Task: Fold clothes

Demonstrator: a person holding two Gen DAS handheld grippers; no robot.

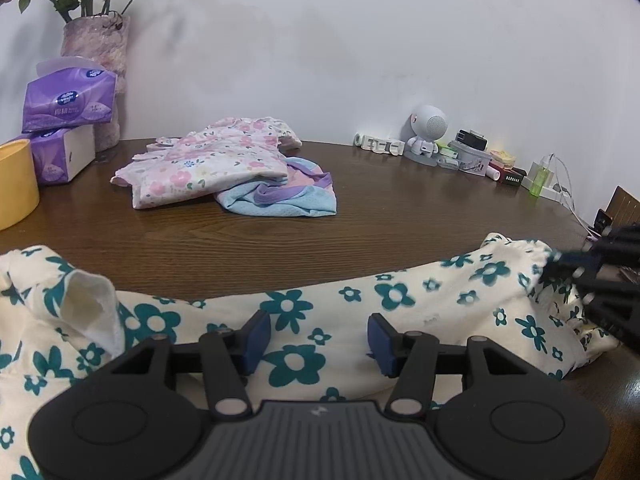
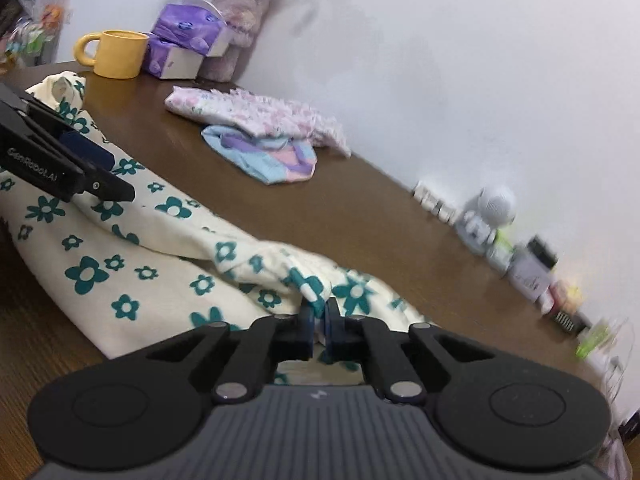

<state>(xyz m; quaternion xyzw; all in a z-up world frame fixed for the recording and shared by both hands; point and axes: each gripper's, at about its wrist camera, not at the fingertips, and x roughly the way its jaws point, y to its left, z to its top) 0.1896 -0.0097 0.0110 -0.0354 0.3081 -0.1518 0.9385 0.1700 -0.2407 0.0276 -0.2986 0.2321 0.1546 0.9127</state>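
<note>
A cream garment with teal flowers [image 1: 360,300] lies stretched across the near side of the brown wooden table [image 1: 360,208]. My left gripper [image 1: 320,340] hovers over its middle, open, with the cloth below its blue pads and not pinched. In the left wrist view my right gripper [image 1: 600,280] is a blurred dark shape at the garment's right end. In the right wrist view the right gripper [image 2: 319,318] is shut on a bunched fold of the flowered garment [image 2: 160,264]. The left gripper [image 2: 80,164] shows at the left, above the cloth.
A pink floral garment [image 1: 208,168] lies on a blue and purple one [image 1: 280,200] at the table's middle back. Purple tissue packs [image 1: 68,104], a yellow mug [image 2: 120,54] and a vase [image 1: 100,48] stand at back left. A white robot figure [image 1: 426,132] and small clutter line the wall at right.
</note>
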